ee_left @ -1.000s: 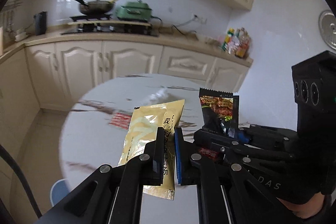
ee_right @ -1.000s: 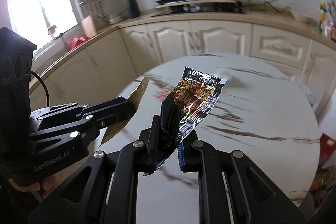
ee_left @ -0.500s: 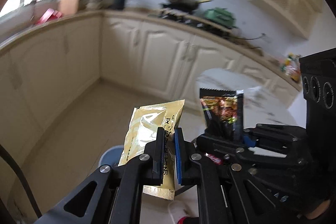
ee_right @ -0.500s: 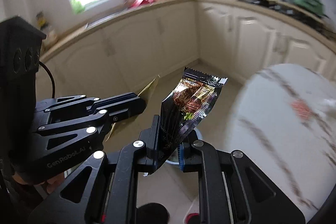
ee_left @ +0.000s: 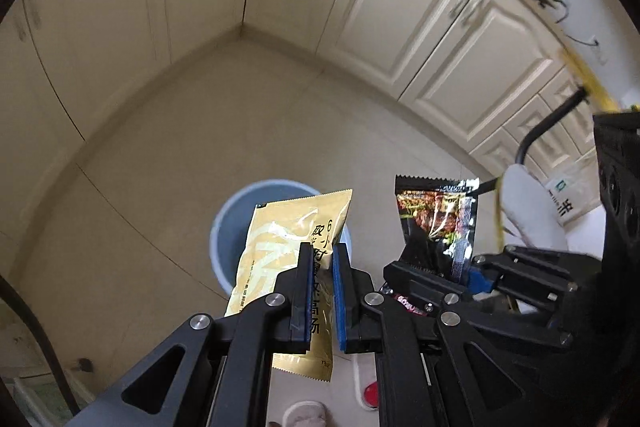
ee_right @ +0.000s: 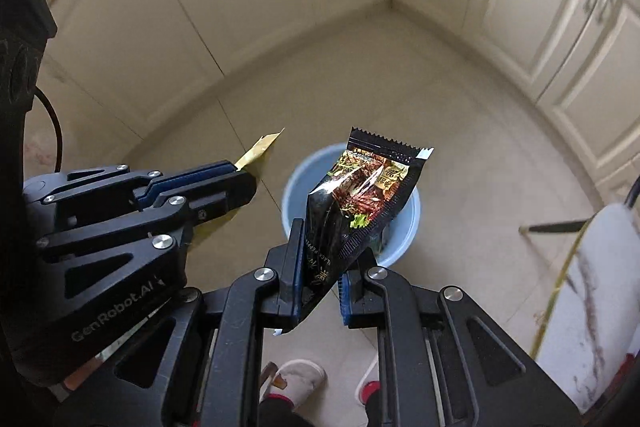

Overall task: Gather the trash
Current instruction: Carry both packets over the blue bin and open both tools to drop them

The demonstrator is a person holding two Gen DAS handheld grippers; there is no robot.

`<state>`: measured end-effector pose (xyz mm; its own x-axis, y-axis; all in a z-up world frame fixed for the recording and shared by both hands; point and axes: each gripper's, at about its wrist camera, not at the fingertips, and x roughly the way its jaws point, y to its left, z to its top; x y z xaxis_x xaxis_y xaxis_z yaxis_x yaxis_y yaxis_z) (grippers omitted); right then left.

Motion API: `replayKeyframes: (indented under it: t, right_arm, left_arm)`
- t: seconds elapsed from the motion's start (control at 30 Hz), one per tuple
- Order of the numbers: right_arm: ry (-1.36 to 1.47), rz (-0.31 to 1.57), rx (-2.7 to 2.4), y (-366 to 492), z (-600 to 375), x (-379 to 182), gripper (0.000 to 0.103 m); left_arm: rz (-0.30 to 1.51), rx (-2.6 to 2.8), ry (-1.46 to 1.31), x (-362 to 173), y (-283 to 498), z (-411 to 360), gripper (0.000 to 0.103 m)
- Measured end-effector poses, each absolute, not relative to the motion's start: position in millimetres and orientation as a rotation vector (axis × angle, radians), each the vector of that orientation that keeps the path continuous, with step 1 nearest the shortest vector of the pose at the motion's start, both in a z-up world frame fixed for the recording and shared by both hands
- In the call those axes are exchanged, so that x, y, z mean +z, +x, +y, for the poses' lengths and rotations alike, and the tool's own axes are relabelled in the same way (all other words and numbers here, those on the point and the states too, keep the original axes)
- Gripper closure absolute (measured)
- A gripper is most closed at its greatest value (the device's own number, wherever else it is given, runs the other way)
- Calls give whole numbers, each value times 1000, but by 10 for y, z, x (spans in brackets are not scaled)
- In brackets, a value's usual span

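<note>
My left gripper (ee_left: 322, 259) is shut on a gold snack packet (ee_left: 280, 247), which stands upright between the pads. Under it on the floor sits a light blue trash bin (ee_left: 232, 227), partly hidden by the packet. My right gripper (ee_right: 320, 259) is shut on a black snack packet (ee_right: 360, 203) that leans to the right over the same bin (ee_right: 406, 227). In the right wrist view the left gripper (ee_right: 240, 183) is close on the left, with a corner of the gold packet (ee_right: 260, 147) sticking out. The left wrist view shows the right gripper (ee_left: 460, 273) with the black packet (ee_left: 436, 223).
Cream cabinet doors (ee_right: 168, 11) line two walls and meet in a corner behind the bin. The floor (ee_left: 160, 155) is beige tile. The white marble table edge (ee_right: 600, 287) is at the right. A person's slippered foot (ee_right: 298, 375) shows at the bottom.
Both grippers have swung away from the marble table and down toward the floor. They now hang over the blue bin. Each keeps its packet.
</note>
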<state>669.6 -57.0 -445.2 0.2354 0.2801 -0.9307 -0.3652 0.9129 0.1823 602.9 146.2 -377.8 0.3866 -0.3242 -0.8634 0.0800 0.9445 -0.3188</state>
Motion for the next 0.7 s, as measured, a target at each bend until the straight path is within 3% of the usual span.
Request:
replayKeyframes:
  t: [0.23,0.33,0.4,0.57,0.67,0.7]
  right_arm:
    - [-21,1348,421,7186,-659,-5101,89]
    - [-15,1357,427,7271,-672,-5210,89]
    - [-12,1352,439,7245,-618,-5237,89]
    - [-23,1333,453,7251,-547,-5187,84]
    - [-23,1298,463,7227,-469,-5057,66]
    - [-27,1286,464,7210,-441,-4997,54]
  left_arm:
    - [1231,-229,-266,-4312,6802,1462,93]
    - [1234,-198,-275,-4361,6904,1478,76]
    - [1222,-152,-271,-4329,6969,1553,50]
    - [1193,-53,-268,-4149,6979,1694,43]
    - [1169,-7,-281,-3998,6916,1855,43]
    - [1161,5,-284,-3942,6908,1889,43]
